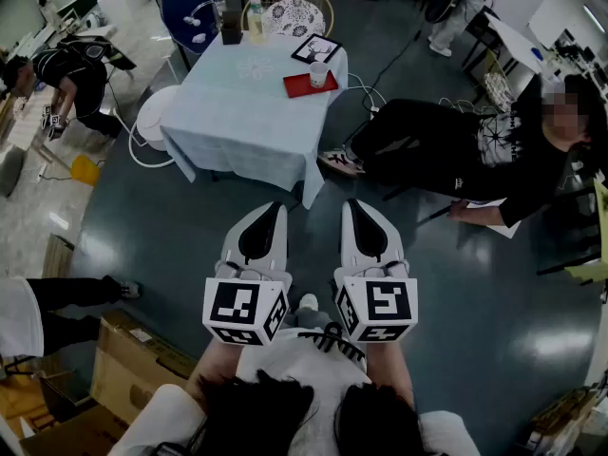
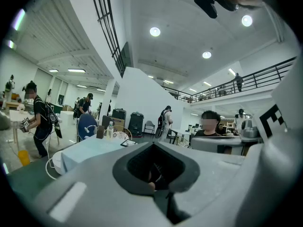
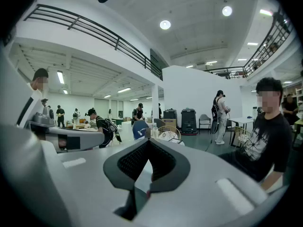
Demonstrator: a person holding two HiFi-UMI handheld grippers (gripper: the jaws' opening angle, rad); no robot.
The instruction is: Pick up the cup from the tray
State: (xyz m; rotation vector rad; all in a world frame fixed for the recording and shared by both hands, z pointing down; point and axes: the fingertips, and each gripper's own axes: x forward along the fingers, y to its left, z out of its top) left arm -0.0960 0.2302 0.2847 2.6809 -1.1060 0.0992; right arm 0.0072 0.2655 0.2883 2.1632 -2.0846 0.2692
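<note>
A white cup (image 1: 319, 73) stands on a red tray (image 1: 298, 88) at the right far corner of a table with a pale blue cloth (image 1: 237, 112). Both grippers hover side by side over the dark floor, close to my body and well short of the table. My left gripper (image 1: 275, 205) has its jaws together with nothing between them. The right gripper (image 1: 353, 203) is likewise shut and empty. In the left gripper view the jaws (image 2: 153, 144) point toward the table (image 2: 90, 148). In the right gripper view the jaws (image 3: 149, 140) point level across the room.
A person sits on the floor at the table's right (image 1: 475, 150), legs stretched toward it. On the table are a bottle (image 1: 255, 19) and a black frame (image 1: 316, 47). A blue chair (image 1: 190, 8) and wicker chair (image 1: 294, 8) stand behind it. Cardboard boxes (image 1: 133, 359) lie at my left.
</note>
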